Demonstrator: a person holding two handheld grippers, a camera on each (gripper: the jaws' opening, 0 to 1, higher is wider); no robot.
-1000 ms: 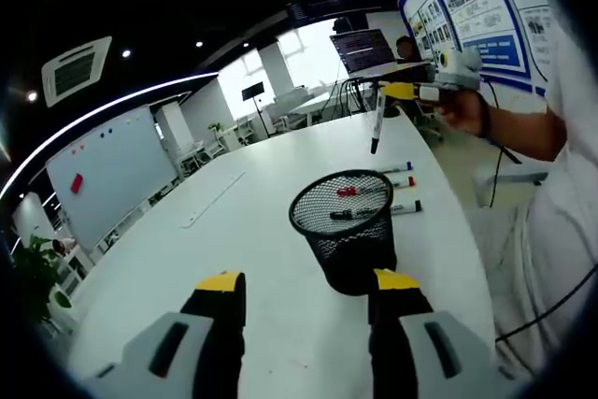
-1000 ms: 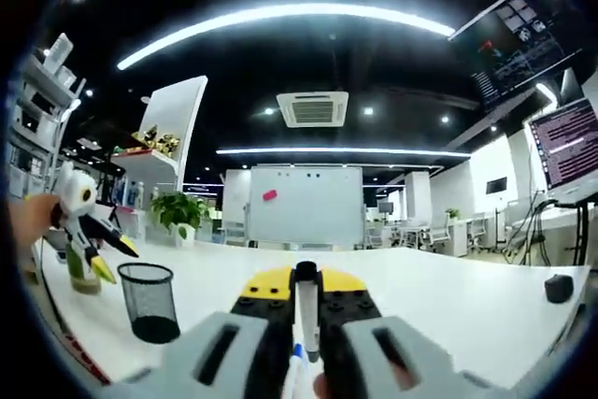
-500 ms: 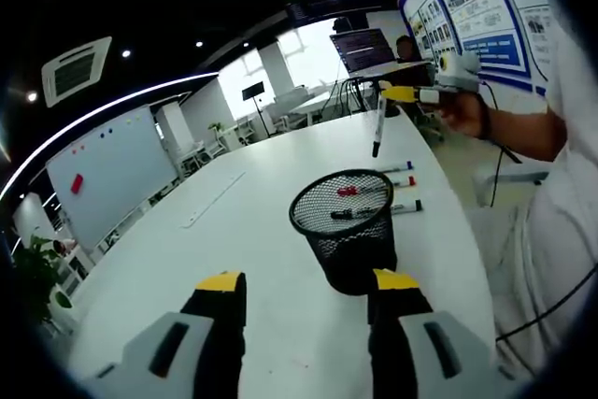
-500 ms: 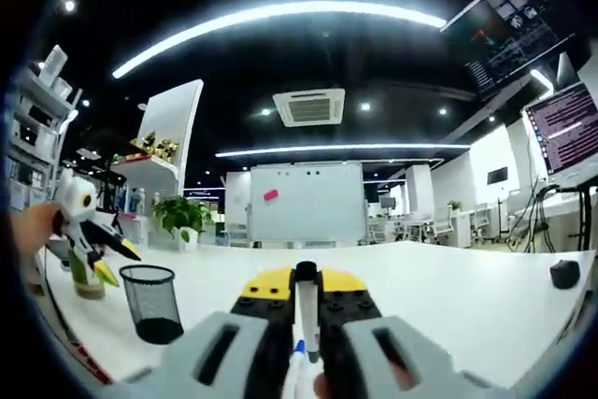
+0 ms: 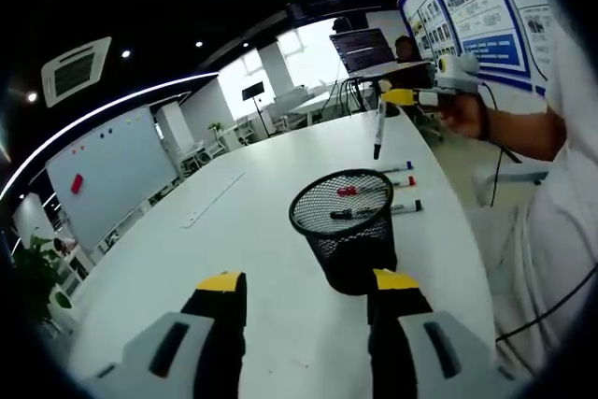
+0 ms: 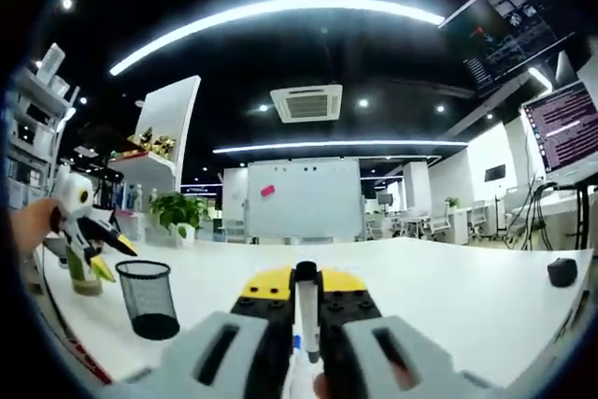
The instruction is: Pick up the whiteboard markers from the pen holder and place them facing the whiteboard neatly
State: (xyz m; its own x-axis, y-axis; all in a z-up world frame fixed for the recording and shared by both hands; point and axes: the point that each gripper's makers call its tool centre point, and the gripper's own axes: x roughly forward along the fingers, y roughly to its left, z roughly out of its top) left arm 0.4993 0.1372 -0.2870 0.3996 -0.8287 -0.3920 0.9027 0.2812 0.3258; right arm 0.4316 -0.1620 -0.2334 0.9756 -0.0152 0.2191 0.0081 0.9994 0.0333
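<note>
Two markers already lie side by side on the white worktop beyond the pen holder, with a third nearer the holder. I have my right gripper clamped on a fourth marker, its black cap pointing toward the whiteboard at the far end of the room. Over the last second little has changed: in the left gripper view that marker has drifted slightly and hangs tip down over the row, and the right gripper view has tilted so the whiteboard sits a touch higher. I judge this to be the carry toward the row, with the marker not yet laid down.

My left gripper has its jaws apart, empty, just short of the holder. The holder is a round black wire-mesh cup, see-through. The markers are slim white barrels with coloured caps; the worktop is smooth and glossy, so a round barrel could roll.
</note>
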